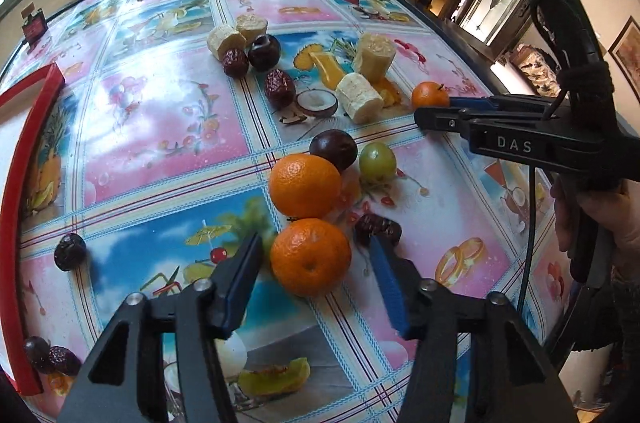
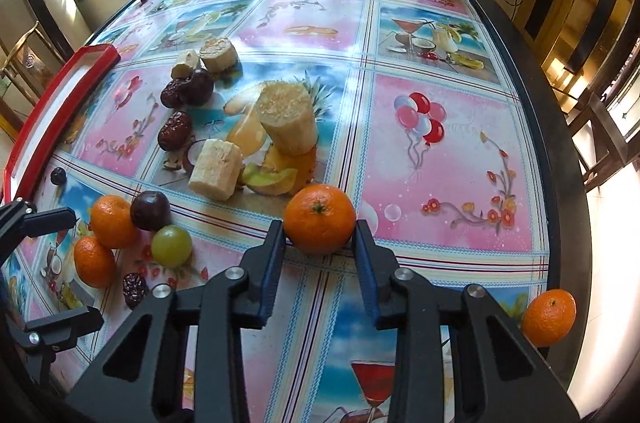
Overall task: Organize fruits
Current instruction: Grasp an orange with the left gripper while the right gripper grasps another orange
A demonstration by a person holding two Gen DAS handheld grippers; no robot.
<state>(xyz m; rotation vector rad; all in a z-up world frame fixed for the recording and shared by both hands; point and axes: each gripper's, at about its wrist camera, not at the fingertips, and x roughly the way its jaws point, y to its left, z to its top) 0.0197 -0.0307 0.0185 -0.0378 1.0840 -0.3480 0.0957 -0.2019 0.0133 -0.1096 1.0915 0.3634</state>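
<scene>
Since fruit is spread over the whole table (image 2: pixel 460 151), two pickups are being lined up at once:

Right gripper (image 2: pixel 320 235): jaws set against both sides of a small orange (image 2: pixel 319 219), which sits on the table near the middle; looks pinched, not lifted.
Left gripper (image 1: pixel 316 255): jaws apart, one on either side of a near orange (image 1: pixel 310 257), gaps visible both sides, no contact.
Other fruit: bigger orange (image 1: pixel 305 185) just behind the near one, touching or nearly; dark plum (image 1: pixel 334 149) and green grape (image 1: pixel 377 163) beside it; wrinkled dates (image 1: pixel 280 89) and pale cane chunks (image 1: pixel 360 97) farther back; a stray orange (image 2: pixel 549 317) at the table's right edge.
Red tray (image 1: pixel 24 151): at the left edge, prob. the drop-off.
Handling: oranges judged light, firm w/ slight give, round, so apt to roll; skin dimpled, grips ok.
Hold point: across the widest part, jaws level, moderate squeeze.
Risk: glossy cloth, so a nudged orange may roll off.
</scene>
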